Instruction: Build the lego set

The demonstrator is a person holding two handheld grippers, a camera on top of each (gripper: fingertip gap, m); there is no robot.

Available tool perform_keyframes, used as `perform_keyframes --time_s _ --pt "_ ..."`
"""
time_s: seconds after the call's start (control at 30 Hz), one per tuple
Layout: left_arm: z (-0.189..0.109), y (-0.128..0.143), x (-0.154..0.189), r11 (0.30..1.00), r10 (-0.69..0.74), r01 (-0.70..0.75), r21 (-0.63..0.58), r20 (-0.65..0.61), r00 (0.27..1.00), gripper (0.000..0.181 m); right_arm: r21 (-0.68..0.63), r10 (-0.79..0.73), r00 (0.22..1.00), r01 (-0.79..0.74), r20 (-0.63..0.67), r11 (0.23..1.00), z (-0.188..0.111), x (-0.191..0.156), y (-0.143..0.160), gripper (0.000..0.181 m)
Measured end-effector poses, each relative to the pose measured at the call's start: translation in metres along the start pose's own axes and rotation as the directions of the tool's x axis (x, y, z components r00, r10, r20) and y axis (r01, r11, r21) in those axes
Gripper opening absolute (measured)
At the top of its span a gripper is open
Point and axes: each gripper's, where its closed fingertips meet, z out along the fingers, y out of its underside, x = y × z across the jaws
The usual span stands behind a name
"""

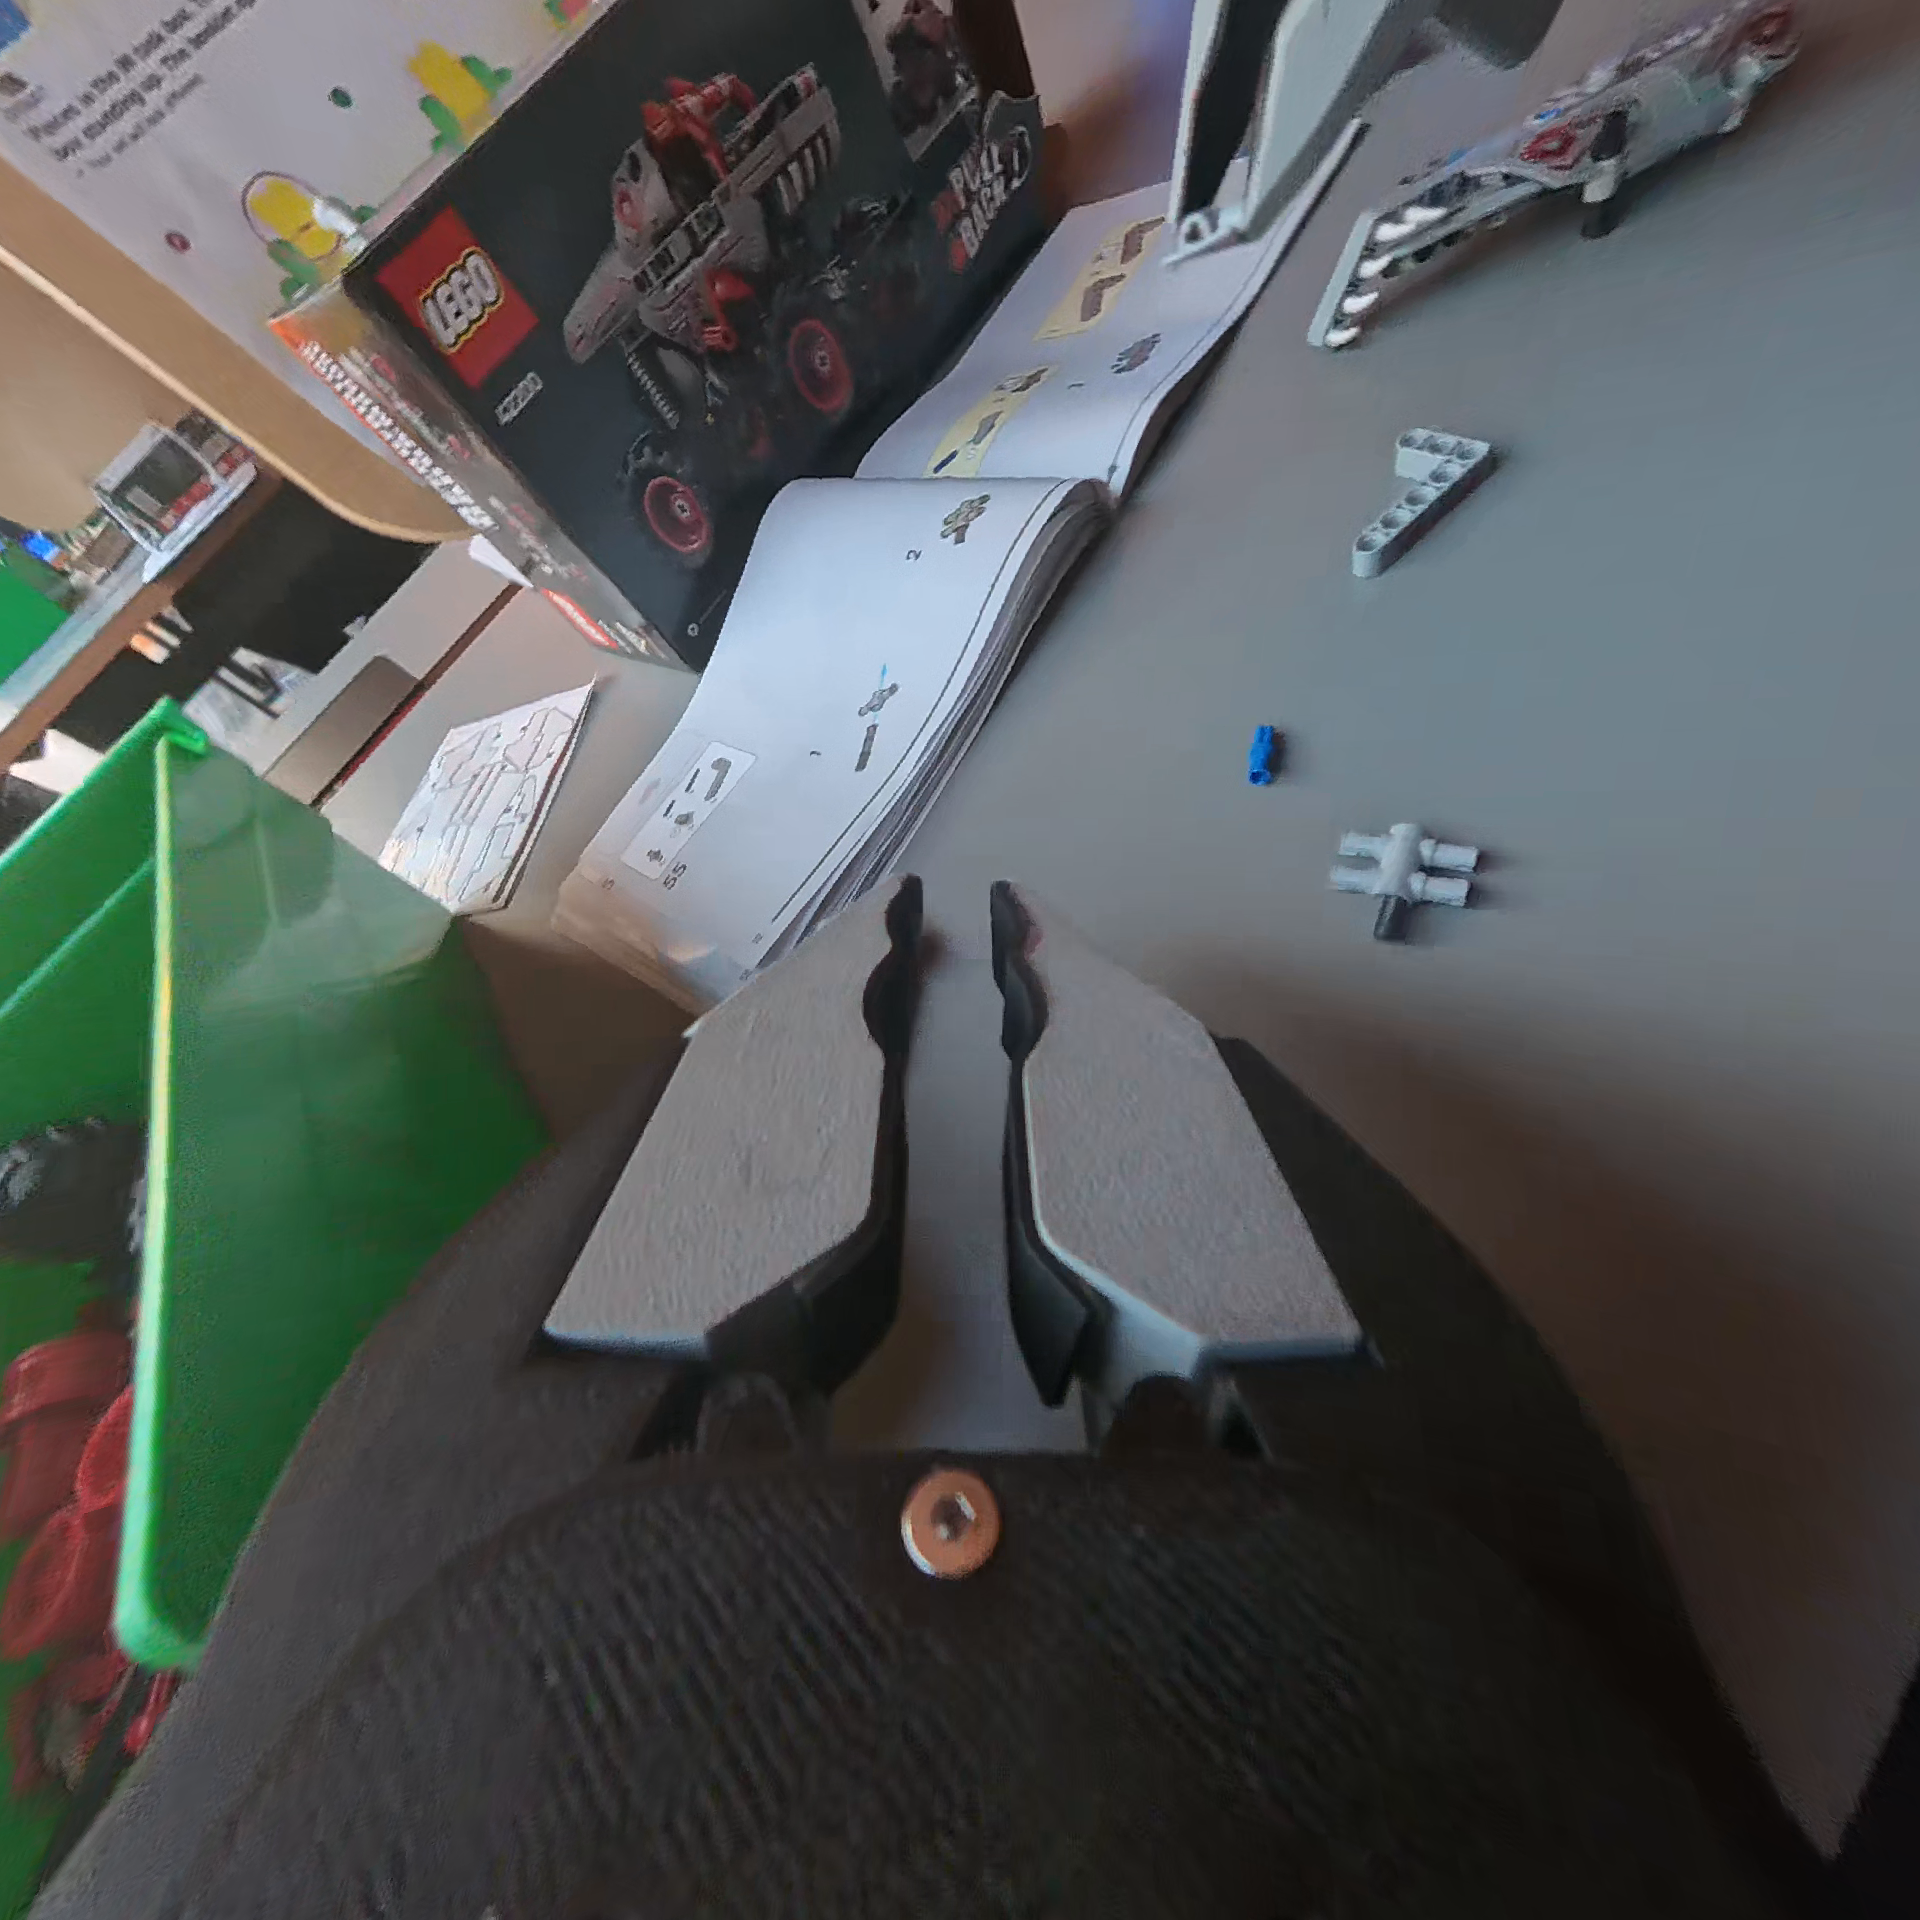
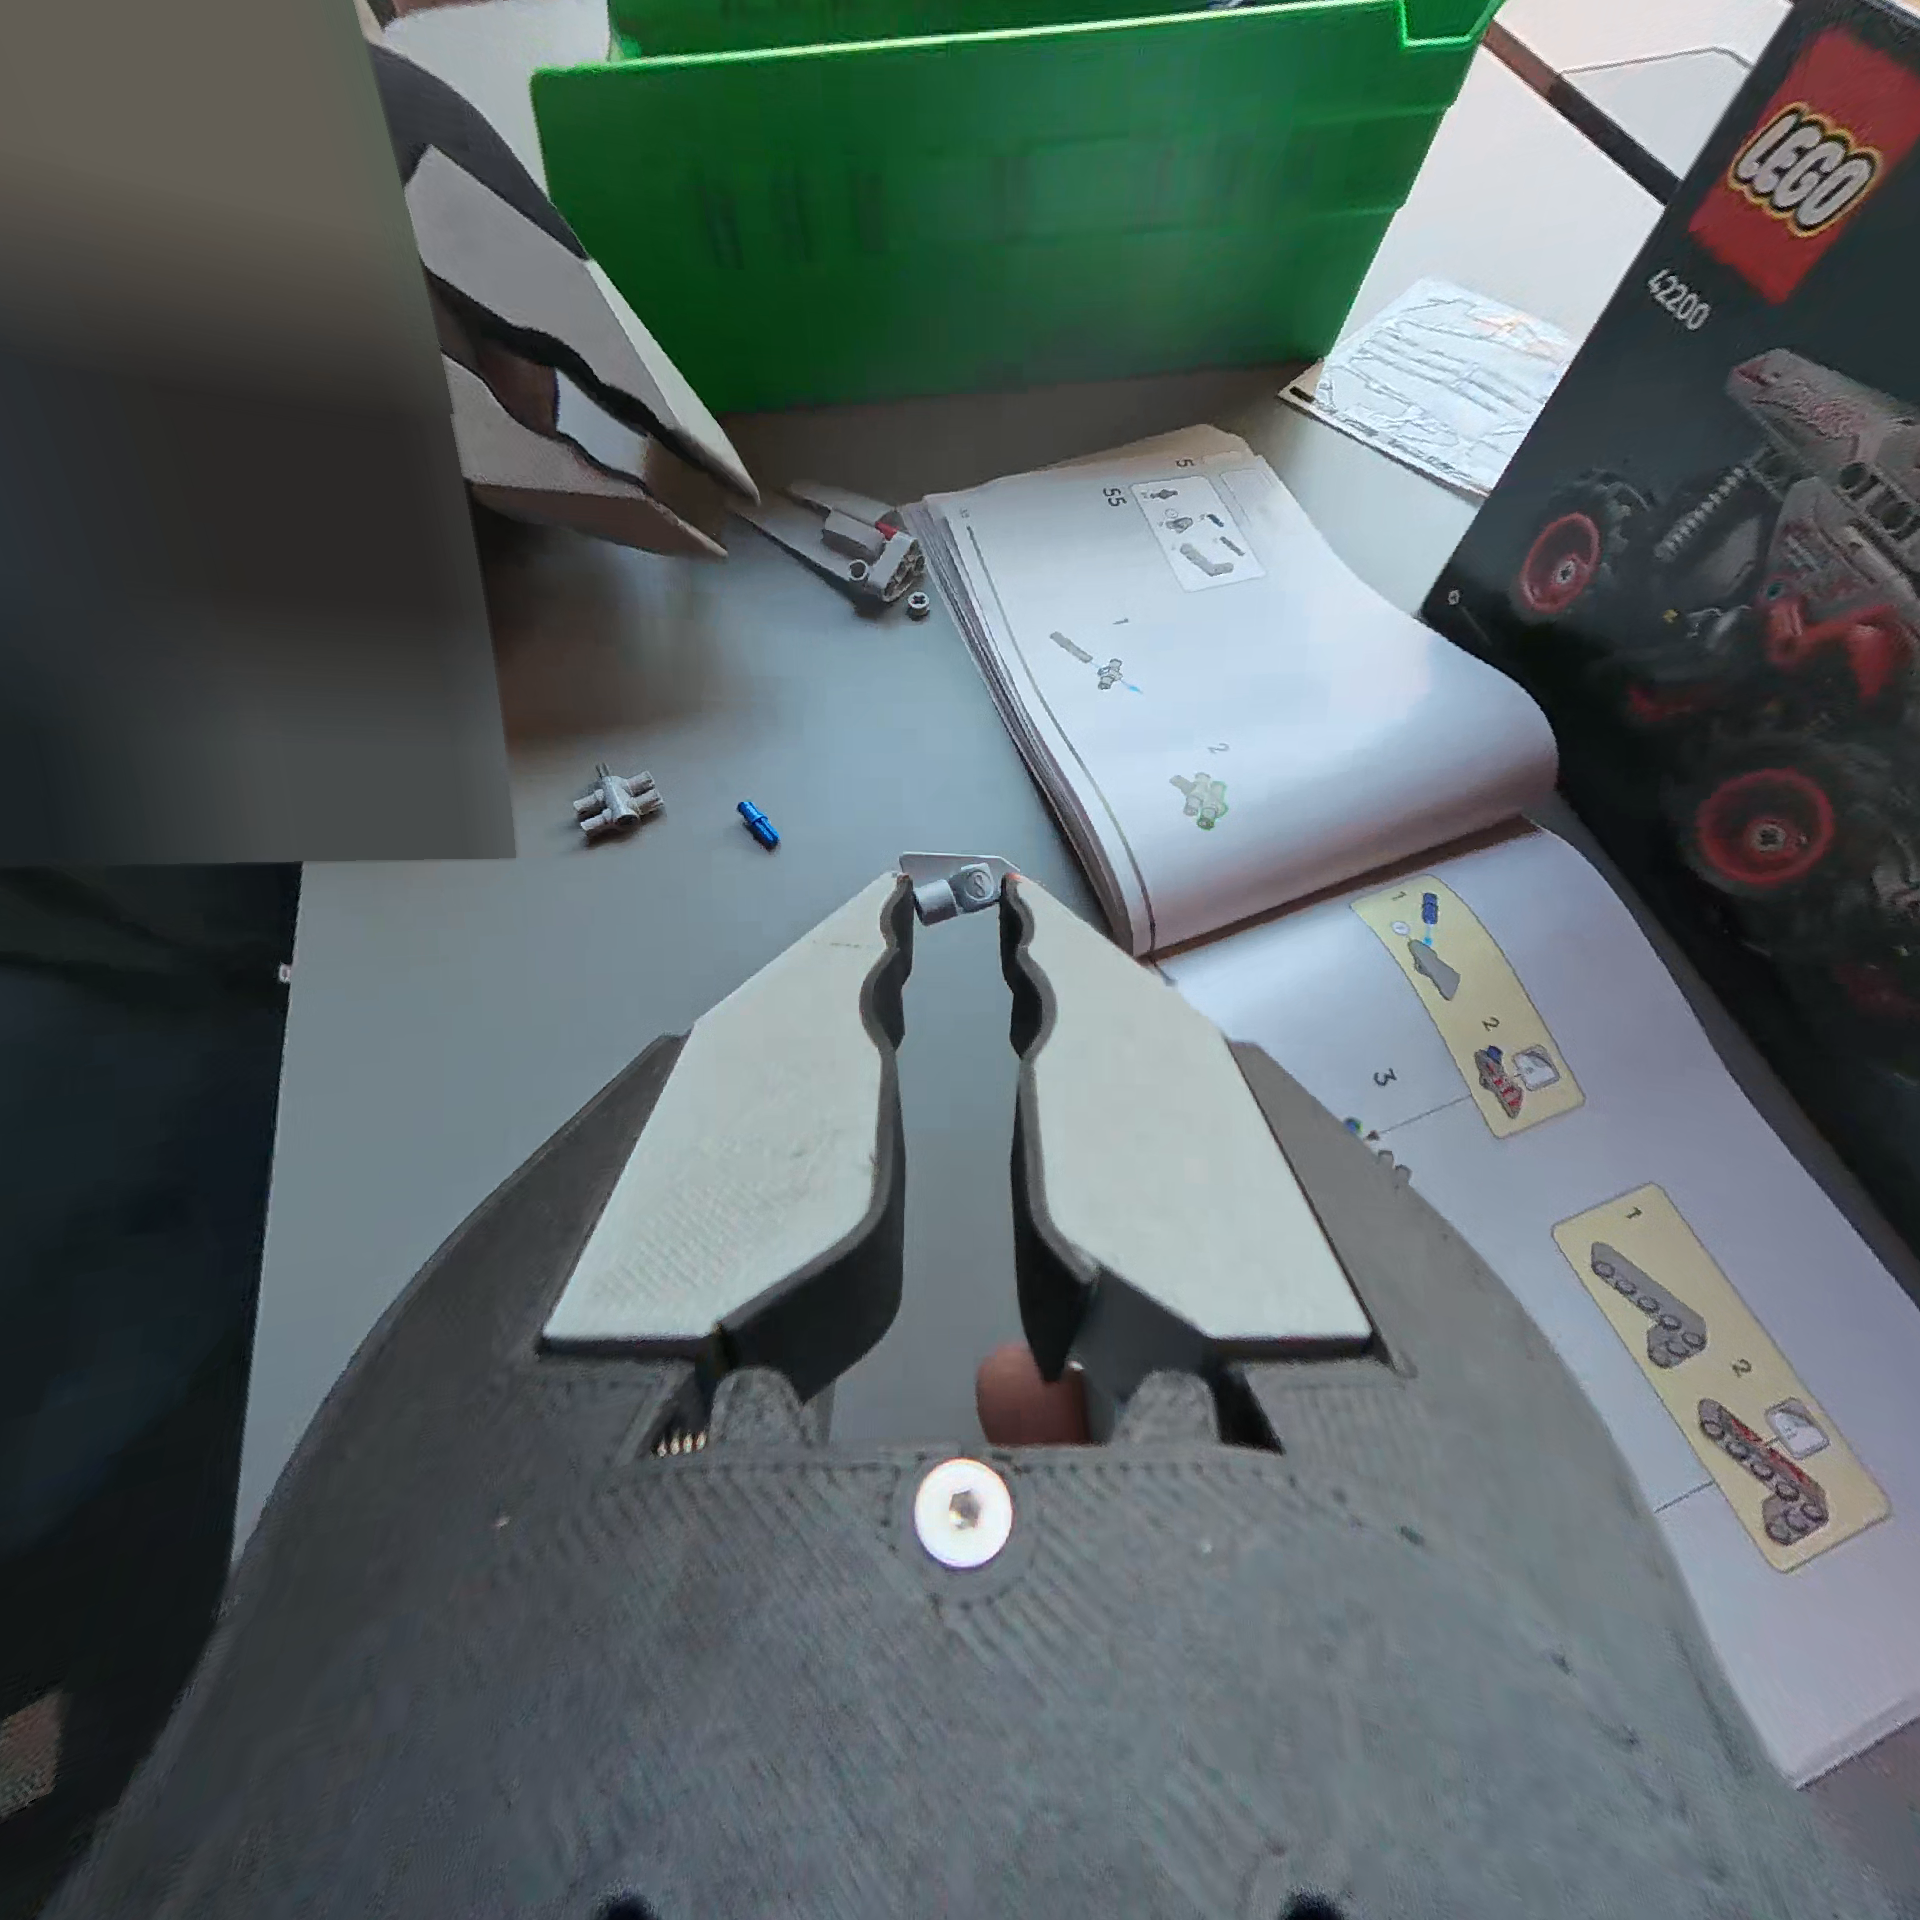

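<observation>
My right gripper [image 2: 956,883] is shut on a small grey Lego piece [image 2: 948,896] and holds it above the grey table [image 2: 520,1039]. My left gripper [image 1: 956,899] has its jaws a narrow gap apart, with nothing between the tips. It hovers by the corner of the open instruction booklet [image 1: 883,675]. A blue pin [image 1: 1262,753], a grey cross connector with a black pin [image 1: 1403,873] and a grey L-shaped beam [image 1: 1423,499] lie loose on the table. A small grey sub-assembly [image 2: 862,551] lies just past the left gripper [image 2: 738,520]. A long grey toothed assembly [image 1: 1558,156] lies farther off.
The Lego box [image 1: 675,312] stands behind the booklet [image 2: 1247,707]. A green bin [image 1: 291,1143] holding red and black parts stands to the left, and it also shows in the right wrist view [image 2: 987,208]. A sticker sheet [image 1: 488,800] lies between bin and box. The gap from one gripper's tips to the other's is roughly 15 centimetres. My left gripper's tips are some 8 centimetres from the blue pin [image 1: 1262,753]. Seen from the right wrist view [image 2: 757,820] as well.
</observation>
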Motion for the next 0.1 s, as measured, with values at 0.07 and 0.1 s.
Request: perform_keyframes --time_s 0.07,0.1 --pt "0.0064 -0.0054 0.0072 0.999 0.037 -0.037 0.005 -0.021 0.999 0.009 0.02 0.019 1.0 -0.019 0.021 1.0 -0.0042 -0.0036 0.0006 0.014" --pt "0.0099 -0.0086 0.0109 0.999 0.045 -0.045 0.01 -0.038 0.998 0.009 0.03 0.028 0.999 -0.029 0.036 0.999 -0.0056 -0.0058 0.0011 0.014"
